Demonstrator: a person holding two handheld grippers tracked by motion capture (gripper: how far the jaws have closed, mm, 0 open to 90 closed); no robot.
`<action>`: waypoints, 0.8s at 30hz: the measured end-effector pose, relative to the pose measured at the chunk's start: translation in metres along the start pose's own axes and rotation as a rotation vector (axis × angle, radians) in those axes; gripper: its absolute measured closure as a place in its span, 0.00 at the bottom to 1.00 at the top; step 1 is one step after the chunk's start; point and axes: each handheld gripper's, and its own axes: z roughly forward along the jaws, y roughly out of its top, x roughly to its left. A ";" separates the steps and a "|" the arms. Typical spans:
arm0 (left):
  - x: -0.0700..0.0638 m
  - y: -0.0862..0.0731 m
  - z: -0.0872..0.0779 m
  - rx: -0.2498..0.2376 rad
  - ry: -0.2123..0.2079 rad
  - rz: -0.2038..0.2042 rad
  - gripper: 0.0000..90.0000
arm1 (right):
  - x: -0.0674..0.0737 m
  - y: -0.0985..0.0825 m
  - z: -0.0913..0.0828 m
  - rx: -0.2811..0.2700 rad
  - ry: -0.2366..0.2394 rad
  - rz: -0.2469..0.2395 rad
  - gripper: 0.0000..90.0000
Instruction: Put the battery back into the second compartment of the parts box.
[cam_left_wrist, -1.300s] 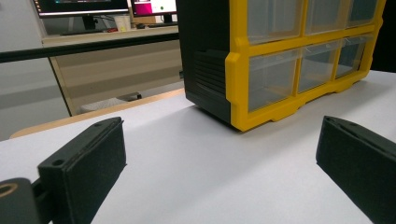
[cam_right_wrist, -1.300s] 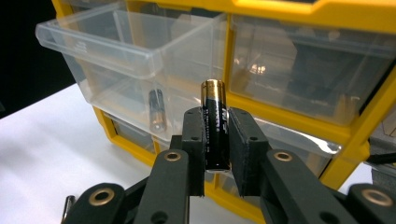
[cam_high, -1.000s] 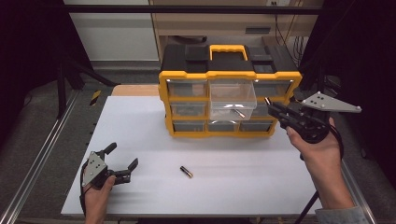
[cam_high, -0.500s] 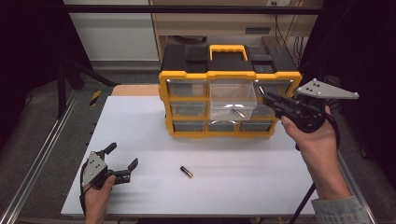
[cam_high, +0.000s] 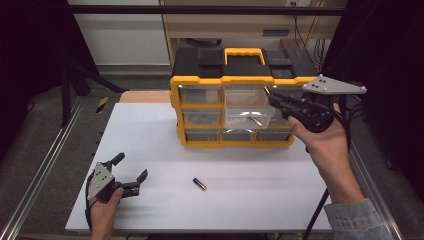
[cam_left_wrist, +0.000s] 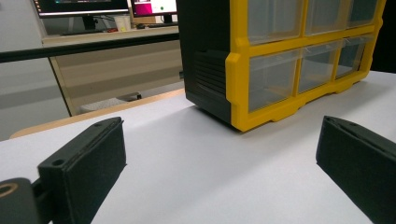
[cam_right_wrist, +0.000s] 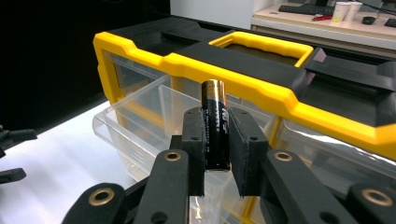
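Right gripper (cam_right_wrist: 217, 140) clamps a battery (cam_right_wrist: 215, 126) upright just above the pulled-out clear drawer (cam_high: 248, 118); released off-line it could bounce off the rim (thin wall). Left gripper (cam_high: 131, 175) rests wide open, holding nothing. Since the earlier frame the right hand rose toward the organizer (cam_high: 235, 80).

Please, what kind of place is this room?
Probably a lab or office set up for recording handling work. A white table stands within a dark metal frame, computer monitors sit on a desk behind, and a drawer organizer holds batteries.
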 end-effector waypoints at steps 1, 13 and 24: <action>0.000 0.000 0.000 -0.001 0.001 -0.001 0.01 | 0.000 0.001 0.001 -0.002 0.001 0.001 0.85; 0.000 0.000 0.000 -0.001 0.000 0.000 0.01 | 0.005 0.010 0.011 0.023 0.013 -0.006 0.85; 0.000 0.000 0.000 -0.002 0.001 0.000 0.01 | 0.007 0.016 0.019 0.044 0.016 -0.005 0.85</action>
